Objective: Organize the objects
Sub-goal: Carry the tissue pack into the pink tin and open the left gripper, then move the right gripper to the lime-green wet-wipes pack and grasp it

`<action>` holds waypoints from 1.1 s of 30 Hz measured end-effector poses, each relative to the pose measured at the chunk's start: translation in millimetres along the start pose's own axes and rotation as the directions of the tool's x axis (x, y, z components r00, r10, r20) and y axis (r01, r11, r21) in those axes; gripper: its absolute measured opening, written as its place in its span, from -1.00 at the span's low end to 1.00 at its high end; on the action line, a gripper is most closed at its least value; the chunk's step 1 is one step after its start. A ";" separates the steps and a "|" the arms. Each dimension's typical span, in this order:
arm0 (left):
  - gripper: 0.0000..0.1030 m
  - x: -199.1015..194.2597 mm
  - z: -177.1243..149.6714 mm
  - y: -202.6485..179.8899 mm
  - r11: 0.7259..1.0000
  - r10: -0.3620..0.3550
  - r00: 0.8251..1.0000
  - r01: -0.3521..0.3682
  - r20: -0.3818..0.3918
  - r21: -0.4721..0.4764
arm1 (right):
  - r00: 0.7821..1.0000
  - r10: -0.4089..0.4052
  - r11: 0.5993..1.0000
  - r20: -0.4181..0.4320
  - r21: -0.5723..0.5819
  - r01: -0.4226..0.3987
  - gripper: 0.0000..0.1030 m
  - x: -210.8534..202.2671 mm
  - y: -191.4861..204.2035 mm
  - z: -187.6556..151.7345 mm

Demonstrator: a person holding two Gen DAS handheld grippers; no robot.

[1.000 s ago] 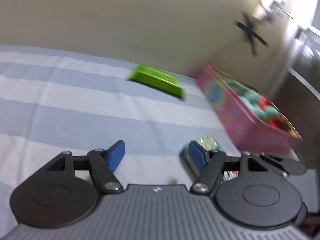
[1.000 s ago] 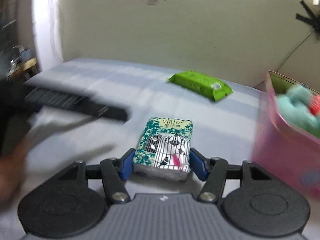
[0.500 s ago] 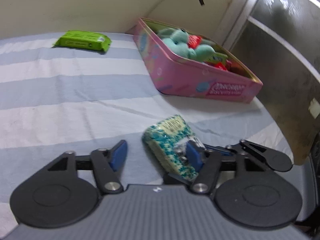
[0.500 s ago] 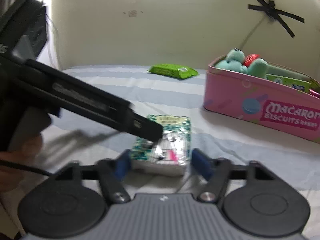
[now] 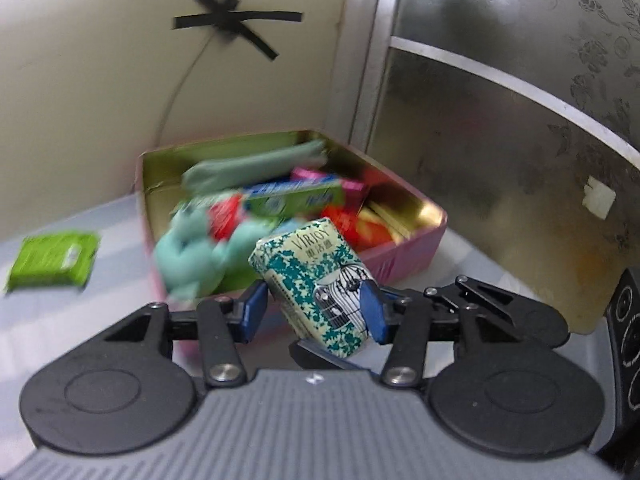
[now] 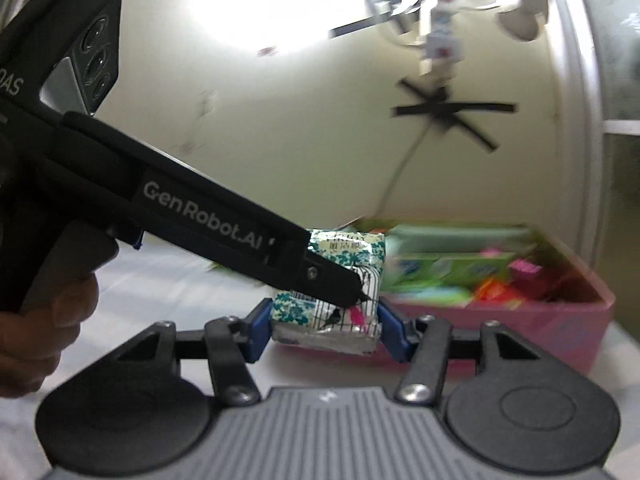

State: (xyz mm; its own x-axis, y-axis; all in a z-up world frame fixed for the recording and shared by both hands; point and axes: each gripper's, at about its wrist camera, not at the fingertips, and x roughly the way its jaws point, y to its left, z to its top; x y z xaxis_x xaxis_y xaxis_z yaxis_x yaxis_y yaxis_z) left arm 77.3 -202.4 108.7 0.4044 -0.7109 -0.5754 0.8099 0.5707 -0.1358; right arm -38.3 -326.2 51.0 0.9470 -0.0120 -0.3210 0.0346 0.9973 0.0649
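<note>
A pale wall (image 5: 92,92) marked with a black tape cross and a dark patterned door (image 5: 520,128) frame the scene, above a surface in a blue-and-white striped cloth (image 5: 60,320) (bed or desk, it is hard to tell). In the corner sits a pink tin (image 5: 412,258), open and already crowded with a teal plush (image 5: 188,256), a green box (image 5: 296,200) and red and pink packets, blurred. Judging by that, much of the tidying looks done, but a green pack (image 5: 52,260) lies on the cloth left of the tin, well apart from it, so it appears to be waiting its turn. The item in hand is a tissue pack (image 5: 320,284) printed with teal leaves and a birdcage. In the right wrist view the right claw (image 6: 324,326) pinches the pack (image 6: 332,280) by both sides, lifted off the cloth, with the tin (image 6: 560,332) just beyond and to the right. The left claw (image 5: 312,312) is spread around the same pack: its right pad touches the pack, its left pad stands a little clear, and the pack sits tilted between them. From the right wrist view a left finger (image 6: 320,276) crosses the front of the pack. The pack looks close to the tin's near wall but not yet over the opening.
</note>
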 end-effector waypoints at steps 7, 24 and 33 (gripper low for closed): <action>0.05 62.2 30.6 -7.1 0.999 0.040 0.999 -0.040 -0.014 -0.025 | 0.996 -0.089 0.995 -0.011 0.043 0.090 0.09 53.4 -51.3 8.8; 0.29 20.9 16.9 -25.1 0.965 0.257 0.962 -0.260 0.092 0.024 | 0.980 -0.172 0.970 0.103 0.189 0.151 0.40 -12.2 -59.4 -17.6; 0.37 -8.6 -21.4 5.5 0.926 0.378 0.925 -0.377 0.033 -0.019 | 0.997 -0.081 0.955 0.001 0.287 0.077 0.39 -22.7 -48.8 -34.5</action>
State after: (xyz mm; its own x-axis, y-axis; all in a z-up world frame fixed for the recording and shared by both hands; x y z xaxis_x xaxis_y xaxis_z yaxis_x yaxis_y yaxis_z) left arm 69.2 -184.4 95.7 0.6942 -0.4558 -0.5571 0.5892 0.8044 0.0761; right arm -72.5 -372.1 22.5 0.9414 -0.0927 -0.3243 0.1977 0.9306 0.3080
